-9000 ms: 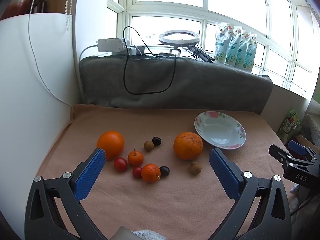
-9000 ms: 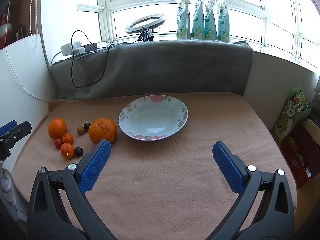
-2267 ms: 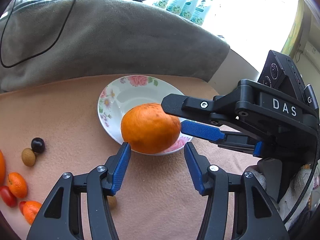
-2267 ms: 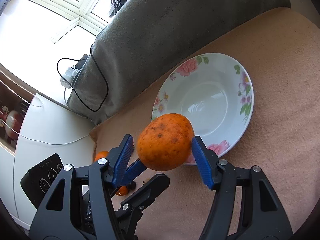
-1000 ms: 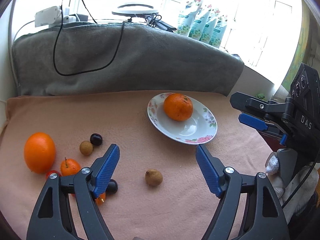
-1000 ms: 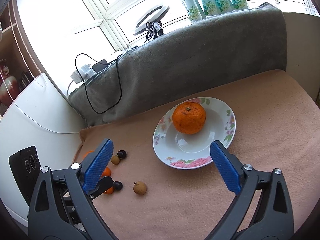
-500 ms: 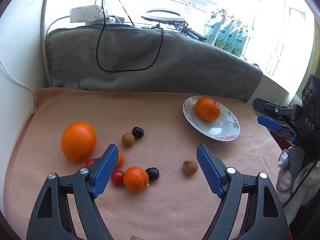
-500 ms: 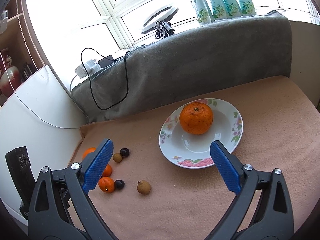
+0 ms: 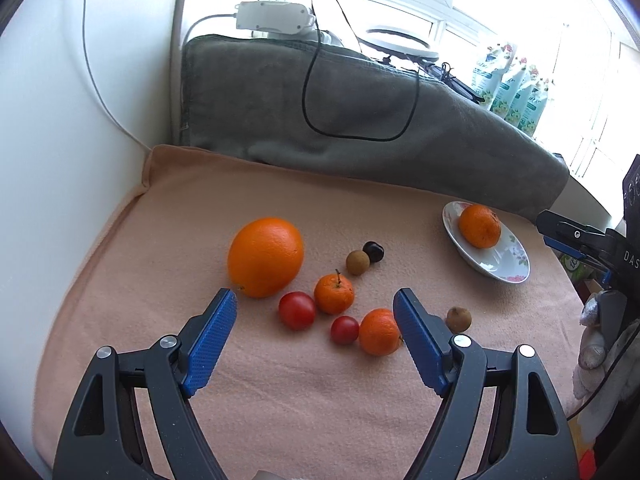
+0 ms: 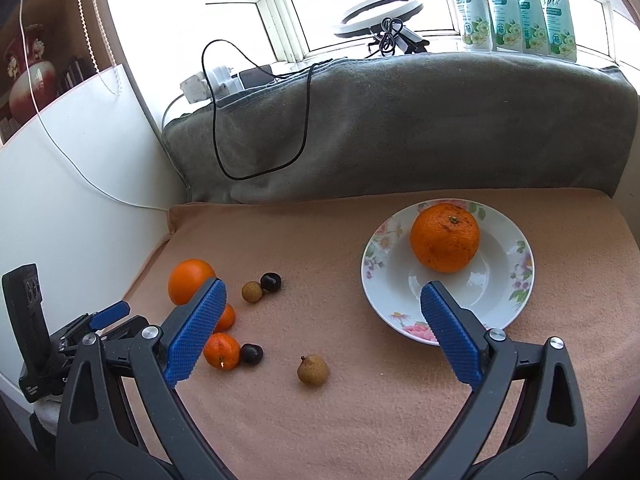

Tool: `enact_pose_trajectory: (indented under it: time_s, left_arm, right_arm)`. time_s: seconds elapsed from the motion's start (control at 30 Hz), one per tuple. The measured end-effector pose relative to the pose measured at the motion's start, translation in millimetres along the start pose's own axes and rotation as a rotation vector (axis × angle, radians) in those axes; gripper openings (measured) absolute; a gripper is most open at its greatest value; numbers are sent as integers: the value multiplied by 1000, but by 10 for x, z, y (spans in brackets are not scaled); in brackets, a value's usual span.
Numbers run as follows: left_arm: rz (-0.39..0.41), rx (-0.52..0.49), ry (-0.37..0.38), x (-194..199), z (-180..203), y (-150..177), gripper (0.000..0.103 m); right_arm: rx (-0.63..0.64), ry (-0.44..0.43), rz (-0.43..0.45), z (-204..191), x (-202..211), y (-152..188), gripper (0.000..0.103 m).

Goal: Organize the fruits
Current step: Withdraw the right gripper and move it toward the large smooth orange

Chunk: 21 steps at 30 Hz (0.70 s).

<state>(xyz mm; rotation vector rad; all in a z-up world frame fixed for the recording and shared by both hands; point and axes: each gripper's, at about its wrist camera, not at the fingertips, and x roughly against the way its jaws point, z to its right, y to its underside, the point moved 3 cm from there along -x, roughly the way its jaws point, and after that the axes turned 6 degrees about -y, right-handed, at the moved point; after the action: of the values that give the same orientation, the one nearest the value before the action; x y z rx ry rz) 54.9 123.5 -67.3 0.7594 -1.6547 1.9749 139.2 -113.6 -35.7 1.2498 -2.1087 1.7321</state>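
One orange sits in the plate; the other fruits lie near the blanket's left edge. Both the left gripper and right gripper are spread wide, holding nothing.

I saw daylight flooding through the window, blown out white, leaving soft shadows on the cloth; both views stayed sharp, their edges bent by fisheye.

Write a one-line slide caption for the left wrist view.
Open left tool above scattered fruit on a peach cloth; one orange in the floral plate.
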Motion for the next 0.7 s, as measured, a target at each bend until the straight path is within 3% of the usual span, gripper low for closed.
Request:
enact_pose_trajectory:
  time_s: [0.27,0.7]
  left_arm:
    - [-11,57,-24,-42,-315,55,81]
    - [-45,131,18,-215,-628,87,81]
  right_arm:
    - [34,-53,-53,-278,-285,-54,100]
    - [64,-133,-165,-627,-899,-88,100]
